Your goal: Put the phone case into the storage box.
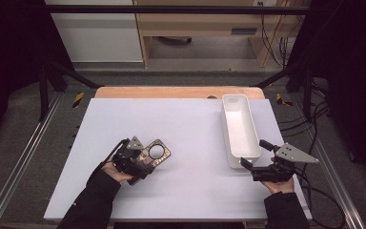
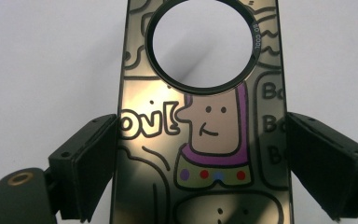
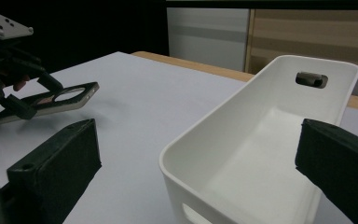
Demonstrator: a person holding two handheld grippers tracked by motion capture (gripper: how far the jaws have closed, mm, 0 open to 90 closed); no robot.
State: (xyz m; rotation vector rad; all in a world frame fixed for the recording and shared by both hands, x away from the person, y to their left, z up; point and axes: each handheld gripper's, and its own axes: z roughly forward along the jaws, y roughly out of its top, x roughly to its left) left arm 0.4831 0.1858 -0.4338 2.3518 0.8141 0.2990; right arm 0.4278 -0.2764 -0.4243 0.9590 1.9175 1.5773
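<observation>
A dark, glossy phone case [image 2: 200,140] with cartoon drawings and a large round camera hole sits between the jaws of my left gripper [image 2: 200,158], whose pads press on its two long edges. In the high view, the left gripper [image 1: 140,160] holds the case [image 1: 156,153] at the left of the white table [image 1: 186,124]. From the right gripper view, the case [image 3: 65,98] hangs tilted just above the table in the left gripper [image 3: 14,88]. My right gripper [image 1: 254,153] stands open at the near end of the white bin [image 1: 240,100], gripping nothing.
The long white bin [image 3: 307,65] is empty, with a handle slot in its far end wall. It lies lengthwise at the table's right side. A wooden strip [image 1: 171,92] runs along the table's far edge. Black frame rails flank both sides.
</observation>
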